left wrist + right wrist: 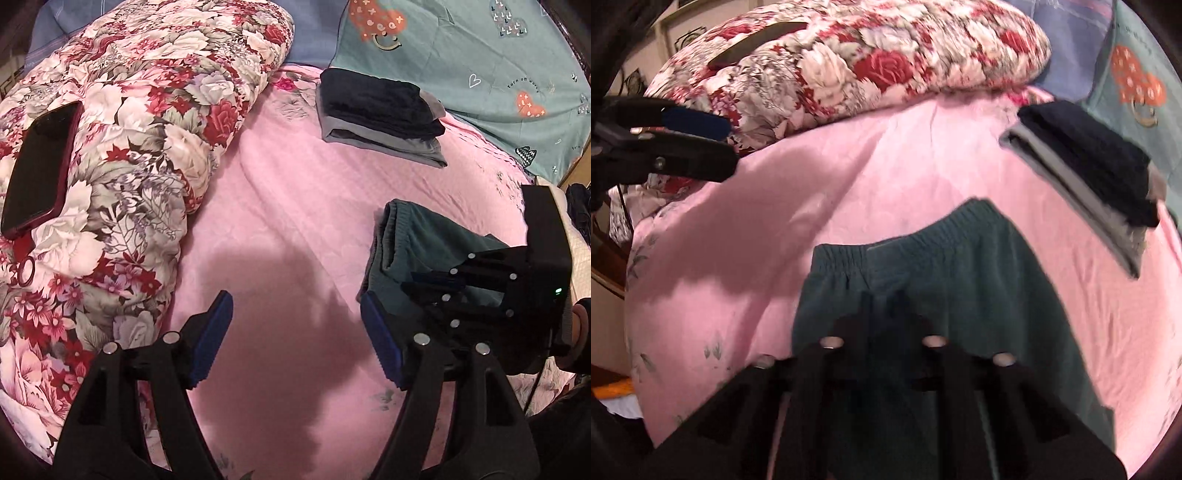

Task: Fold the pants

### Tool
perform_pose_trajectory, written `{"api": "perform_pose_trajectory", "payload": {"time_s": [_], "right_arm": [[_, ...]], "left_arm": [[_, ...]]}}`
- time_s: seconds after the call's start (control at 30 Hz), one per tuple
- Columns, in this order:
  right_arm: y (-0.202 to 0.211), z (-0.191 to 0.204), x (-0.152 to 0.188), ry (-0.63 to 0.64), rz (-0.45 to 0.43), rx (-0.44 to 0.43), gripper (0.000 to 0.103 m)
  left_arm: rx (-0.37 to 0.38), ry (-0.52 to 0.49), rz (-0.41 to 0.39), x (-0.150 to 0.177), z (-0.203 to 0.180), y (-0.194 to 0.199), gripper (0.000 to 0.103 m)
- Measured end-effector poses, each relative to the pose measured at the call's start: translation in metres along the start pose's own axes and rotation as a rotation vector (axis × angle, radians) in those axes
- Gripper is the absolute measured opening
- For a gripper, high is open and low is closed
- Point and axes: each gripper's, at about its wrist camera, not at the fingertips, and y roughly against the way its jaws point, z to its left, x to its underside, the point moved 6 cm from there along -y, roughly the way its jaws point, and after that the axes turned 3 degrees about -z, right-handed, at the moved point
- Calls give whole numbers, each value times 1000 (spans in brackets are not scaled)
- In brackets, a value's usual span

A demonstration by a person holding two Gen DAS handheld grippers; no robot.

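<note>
The green pants (960, 280) lie folded on the pink sheet (812, 192), elastic waistband on the far side. My right gripper (882, 306) reaches onto their near part with its jaws together, pinching the fabric. From the left wrist view the pants (417, 240) sit at the right, with the right gripper (417, 286) coming in over them. My left gripper (295, 336) stands open over bare sheet just left of the pants, nothing between its blue pads (212, 332). The left gripper (713, 142) also shows at the left edge of the right wrist view.
A folded stack of dark and grey clothes (380, 110) rests further back on the sheet. A thick floral quilt (147, 147) fills the left side, with a dark phone (40, 166) on top. A teal pillow (480, 74) lies behind the stack.
</note>
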Motion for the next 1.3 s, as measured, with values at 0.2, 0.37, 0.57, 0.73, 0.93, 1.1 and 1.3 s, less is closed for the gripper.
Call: {"api": "perform_pose_trajectory", "payload": {"time_s": [0.2, 0.37, 0.57, 0.73, 0.93, 1.1, 1.3], "right_arm": [[32, 9, -17, -43, -83, -24, 4], [39, 25, -16, -63, -83, -89, 4], [8, 49, 14, -45, 29, -131, 5], [43, 38, 16, -92, -28, -95, 28], [144, -97, 104, -486, -40, 189, 32], [244, -270, 203, -859, -64, 652, 46], [272, -416, 289, -1246, -69, 772, 47]], "left_arm": [[-2, 11, -10, 2, 7, 3, 73], [-8, 18, -13, 3, 9, 3, 73], [57, -3, -33, -13, -10, 0, 74], [190, -159, -45, -35, -78, -16, 74], [289, -339, 55, -12, -154, -71, 74], [170, -335, 134, 12, -152, -107, 73], [87, -306, 180, 14, -157, -106, 74]]}}
